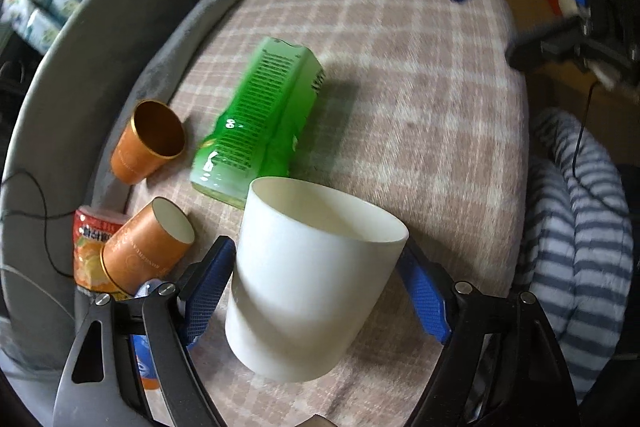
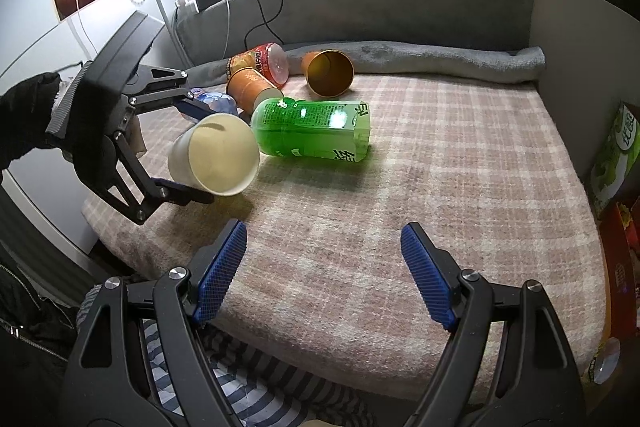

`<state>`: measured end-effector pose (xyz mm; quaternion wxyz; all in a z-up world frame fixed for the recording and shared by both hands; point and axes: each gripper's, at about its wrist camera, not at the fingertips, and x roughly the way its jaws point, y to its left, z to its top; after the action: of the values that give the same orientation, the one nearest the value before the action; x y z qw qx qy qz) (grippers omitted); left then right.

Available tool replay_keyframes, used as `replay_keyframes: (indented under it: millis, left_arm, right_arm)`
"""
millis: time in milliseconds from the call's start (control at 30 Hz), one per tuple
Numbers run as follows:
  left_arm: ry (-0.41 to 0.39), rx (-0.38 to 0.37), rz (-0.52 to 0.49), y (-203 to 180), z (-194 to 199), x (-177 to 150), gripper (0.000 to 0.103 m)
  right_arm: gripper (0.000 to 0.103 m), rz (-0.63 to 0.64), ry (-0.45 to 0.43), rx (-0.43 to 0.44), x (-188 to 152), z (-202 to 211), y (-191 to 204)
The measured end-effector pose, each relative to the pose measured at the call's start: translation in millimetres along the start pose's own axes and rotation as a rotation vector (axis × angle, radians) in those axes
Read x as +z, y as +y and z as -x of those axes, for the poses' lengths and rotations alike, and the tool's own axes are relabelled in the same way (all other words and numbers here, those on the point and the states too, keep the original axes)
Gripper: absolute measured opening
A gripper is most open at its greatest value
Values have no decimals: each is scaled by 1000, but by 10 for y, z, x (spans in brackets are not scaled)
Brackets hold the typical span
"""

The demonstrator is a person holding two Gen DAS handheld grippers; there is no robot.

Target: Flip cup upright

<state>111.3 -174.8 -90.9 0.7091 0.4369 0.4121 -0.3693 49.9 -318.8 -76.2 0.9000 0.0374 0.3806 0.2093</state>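
My left gripper [image 1: 318,291] is shut on a white cup [image 1: 308,279], its blue pads pressing both sides. The cup is lifted off the checked blanket and tilted, mouth facing away from the camera. In the right wrist view the left gripper [image 2: 188,151] holds the white cup [image 2: 214,155] at the left, mouth turned toward me above the blanket. My right gripper [image 2: 324,267] is open and empty over the blanket's near edge. It shows blurred at the far right in the left wrist view [image 1: 492,11].
A green bottle [image 1: 260,115] lies on its side on the checked blanket [image 1: 420,99] just beyond the cup. Two orange cups [image 1: 150,141] [image 1: 146,243] and a red can [image 1: 90,251] lie at the left edge. A striped cloth [image 1: 576,227] hangs at the right.
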Motion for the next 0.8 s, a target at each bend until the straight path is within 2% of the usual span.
replay_keyframes:
  millis: [267,600,800]
  left_arm:
    - [-92,-43,175,204,133,-165,81]
    - [-273,-116,537,532,233,-588,81]
    - [-334,-93,613,520,281,-757,80]
  right_arm:
    - [82,18,1,12,18,-36,104]
    - [82,37,6,12,56,-56,176]
    - [82,60,3,16,112,-56,261]
